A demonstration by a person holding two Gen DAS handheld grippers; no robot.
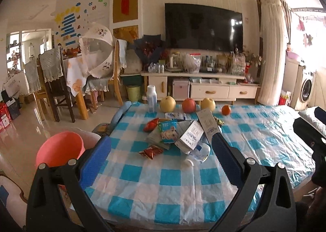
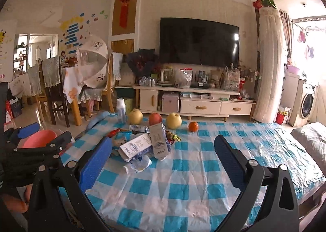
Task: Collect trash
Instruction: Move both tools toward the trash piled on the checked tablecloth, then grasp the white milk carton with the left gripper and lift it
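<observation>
four fruits (image 1: 189, 105) line the checkered tablecloth (image 1: 175, 181) facing a television (image 1: 203, 28).

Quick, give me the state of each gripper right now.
Left gripper: open, holding nothing, aimed at the trash pile.
Right gripper: open, holding nothing, above the checked tablecloth.

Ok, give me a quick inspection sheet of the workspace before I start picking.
Surface: blue-and-white checked tablecloth, wrinkled.
Job's things: trash pile of milk cartons and snack wrappers mid-table; pink bin beside the table's left edge.
Clutter: two pears, an apple, an orange and a white bottle in a row behind the pile.
Grippers: left hand-held gripper open, empty; right hand-held gripper open, empty.
Cables: nothing seen.
Surroundings: TV on the wall, cabinet below, dining chairs left, washing machine right.
</observation>
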